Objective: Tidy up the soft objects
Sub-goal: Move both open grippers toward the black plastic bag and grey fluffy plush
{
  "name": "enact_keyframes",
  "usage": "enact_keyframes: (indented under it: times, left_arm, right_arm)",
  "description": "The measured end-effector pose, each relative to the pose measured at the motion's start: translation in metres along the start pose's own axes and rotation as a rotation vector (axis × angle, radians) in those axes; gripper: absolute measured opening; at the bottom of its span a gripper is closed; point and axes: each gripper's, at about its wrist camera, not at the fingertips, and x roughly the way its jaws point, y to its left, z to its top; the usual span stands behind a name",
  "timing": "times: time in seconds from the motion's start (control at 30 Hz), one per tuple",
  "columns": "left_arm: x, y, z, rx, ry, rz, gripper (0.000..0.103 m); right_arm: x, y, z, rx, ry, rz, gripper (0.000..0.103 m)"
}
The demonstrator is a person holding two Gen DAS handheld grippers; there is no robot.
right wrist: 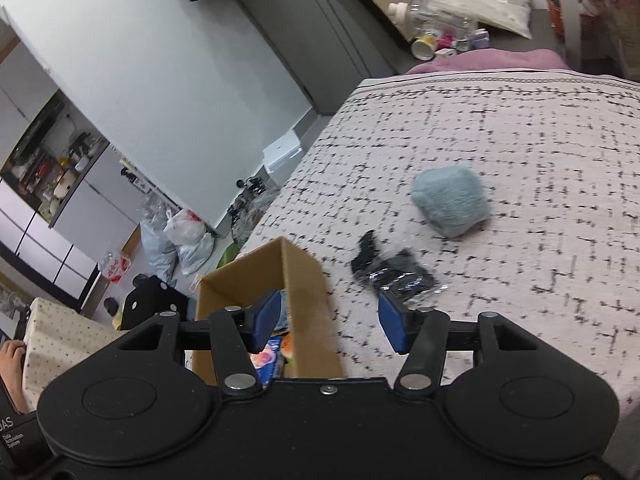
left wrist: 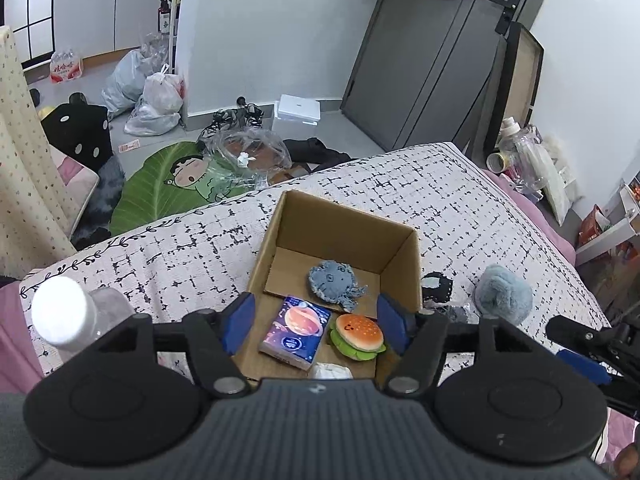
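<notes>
**Two open tools over a box on the bed**

Two tools work above a bed (left wrist: 168, 248) spread with a white cover of black dashes. Biggest of the task's things is the cardboard box (left wrist: 394, 248), open-topped, straight ahead of and below the left tool (left wrist: 316, 326). That tool's blue pads stand apart with nothing pressed between them. Inside the box, a tissue pack (left wrist: 296, 332) lies just past the left pad, a burger plush (left wrist: 358, 336) beside it near the right pad, and a blue octopus plush (left wrist: 332, 282) farther in, toward the back wall.

Beyond the box's right wall, ahead and right of the right tool (right wrist: 328, 324), a grey-blue plush ball (right wrist: 452, 206) rests on the cover. Nearer, touching that tool's right pad in the picture, lies a dark bundle (right wrist: 394, 270) in clear wrap, blurred. The right tool's jaws also gape empty, straddling the box's wall. A white-capped bottle (left wrist: 66, 312) sits left of the left tool.
</notes>
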Motion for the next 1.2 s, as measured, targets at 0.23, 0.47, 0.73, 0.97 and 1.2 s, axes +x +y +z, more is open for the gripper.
enact_keyframes:
  times: [0.23, 0.47, 0.73, 0.97, 1.2]
  left_arm:
    - [0.001, -0.019, -0.004, 0.026, 0.008, -0.013, 0.067]
    - [0.006, -0.041, -0.008, 0.061, 0.014, -0.032, 0.067]
    - [0.02, -0.067, -0.013, 0.118, 0.035, -0.065, 0.067]
    - [0.033, -0.085, -0.013, 0.149, 0.056, -0.06, 0.067]
    - [0.046, -0.102, -0.007, 0.169, 0.066, -0.059, 0.067]
  right_arm:
    - [-0.011, -0.03, 0.006, 0.048, -0.013, -0.018, 0.058]
    - [-0.013, -0.051, 0.011, 0.069, -0.018, -0.03, 0.06]
    - [-0.002, -0.064, 0.013, 0.077, -0.004, -0.034, 0.064]
    - [0.007, -0.07, 0.022, 0.067, 0.006, -0.03, 0.066]
    - [0.019, -0.07, 0.036, 0.031, 0.021, -0.023, 0.072]
